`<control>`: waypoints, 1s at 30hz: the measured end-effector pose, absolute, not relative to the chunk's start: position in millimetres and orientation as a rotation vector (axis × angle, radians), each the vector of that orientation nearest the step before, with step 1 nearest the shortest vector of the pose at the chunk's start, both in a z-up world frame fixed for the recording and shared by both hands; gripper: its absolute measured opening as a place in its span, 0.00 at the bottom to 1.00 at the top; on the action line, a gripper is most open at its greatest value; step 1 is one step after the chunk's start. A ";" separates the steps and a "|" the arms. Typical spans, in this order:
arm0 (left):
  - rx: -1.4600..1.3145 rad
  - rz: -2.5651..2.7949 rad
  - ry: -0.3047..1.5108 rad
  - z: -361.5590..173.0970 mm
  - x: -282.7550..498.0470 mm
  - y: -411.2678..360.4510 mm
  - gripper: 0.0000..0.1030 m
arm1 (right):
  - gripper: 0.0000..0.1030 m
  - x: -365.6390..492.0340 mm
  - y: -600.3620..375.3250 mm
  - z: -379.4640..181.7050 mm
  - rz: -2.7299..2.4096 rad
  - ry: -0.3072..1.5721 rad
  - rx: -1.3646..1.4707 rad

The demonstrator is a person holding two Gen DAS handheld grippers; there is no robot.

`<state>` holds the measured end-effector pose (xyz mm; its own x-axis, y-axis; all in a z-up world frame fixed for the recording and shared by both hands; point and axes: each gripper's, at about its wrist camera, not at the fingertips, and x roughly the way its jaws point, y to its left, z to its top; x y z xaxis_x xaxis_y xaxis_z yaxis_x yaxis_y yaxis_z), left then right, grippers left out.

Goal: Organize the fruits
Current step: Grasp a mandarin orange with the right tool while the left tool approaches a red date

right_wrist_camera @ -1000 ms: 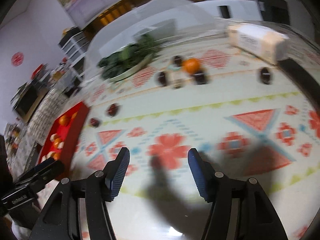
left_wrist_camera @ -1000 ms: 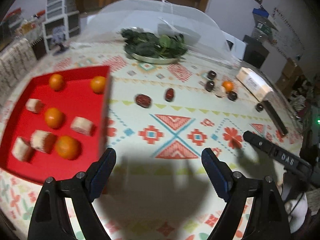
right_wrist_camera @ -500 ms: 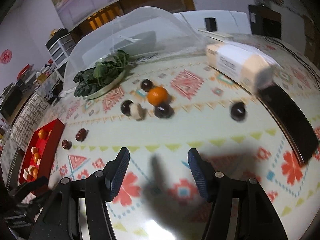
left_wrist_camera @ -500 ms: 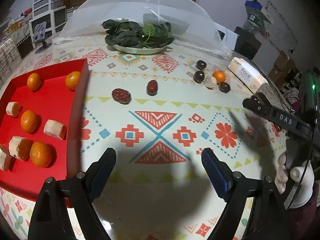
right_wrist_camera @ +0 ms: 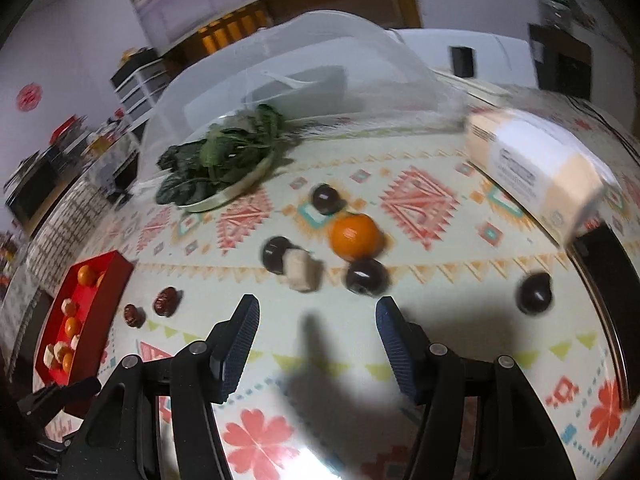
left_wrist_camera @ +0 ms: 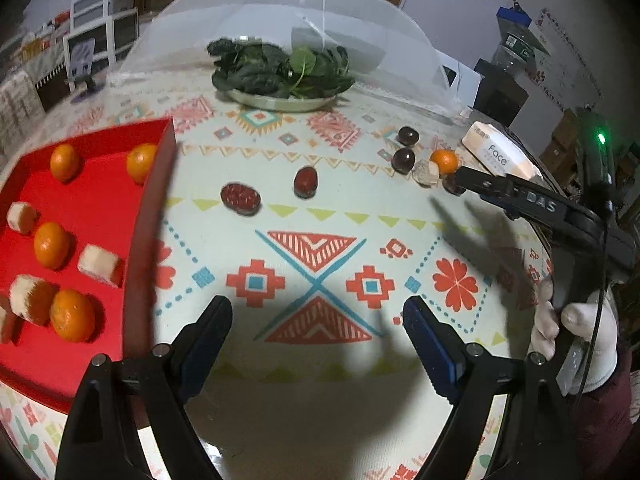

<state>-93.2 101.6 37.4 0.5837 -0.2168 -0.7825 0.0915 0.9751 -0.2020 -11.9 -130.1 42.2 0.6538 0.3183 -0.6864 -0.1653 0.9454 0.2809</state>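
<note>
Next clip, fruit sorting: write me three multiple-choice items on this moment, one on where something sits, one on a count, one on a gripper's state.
1. Where does the lone orange outside the tray lie?
A. on the plate of greens
B. on the tablecloth among dark round fruits
C. on the tissue pack

2. How many oranges are in the red tray?
A. two
B. four
C. six

3. What is the right gripper doing?
A. open, holding nothing
B. clamped on an orange
C. clamped on a red date

Answers: 1 B, dark fruits lie around it on the cloth. 2 B, four show in the left wrist view. 3 A, only tablecloth shows between its pads.

Red tray (left_wrist_camera: 100, 208) holding oranges, two red dates (left_wrist_camera: 240, 199) on patterned tablecloth (left_wrist_camera: 320, 248), left hand-held gripper (left_wrist_camera: 318, 336) empty
</note>
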 end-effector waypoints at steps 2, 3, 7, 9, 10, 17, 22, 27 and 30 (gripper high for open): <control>-0.131 -0.174 0.910 42.7 -95.8 102.5 0.84 | 0.53 -6.7 -123.0 45.1 0.295 0.802 0.180; -0.125 -0.171 0.903 44.5 -96.3 103.9 0.84 | 0.51 -4.2 -122.6 46.0 0.290 0.796 0.174; -0.136 -0.154 0.889 47.6 -96.5 114.8 0.84 | 0.51 5.4 -136.7 48.9 0.242 0.770 0.200; -0.161 -0.148 0.894 46.1 -93.9 121.1 0.84 | 0.51 9.7 -146.3 47.8 0.216 0.771 0.226; -0.175 -0.150 0.898 45.3 -92.7 123.2 0.84 | 0.51 14.1 -150.1 47.6 0.212 0.774 0.239; -0.168 -0.163 0.903 45.5 -91.9 118.8 0.82 | 0.51 49.3 -146.2 46.2 0.205 0.804 0.230; -0.143 -0.158 0.899 48.7 -88.0 118.6 0.82 | 0.51 66.0 -134.8 28.3 0.185 0.861 0.183; -0.145 -0.160 0.905 48.0 -80.8 117.8 0.82 | 0.38 67.6 -134.9 21.1 0.207 0.865 0.195; -0.139 -0.164 0.911 47.0 -76.0 114.4 0.82 | 0.37 64.9 -137.0 23.0 0.209 0.849 0.204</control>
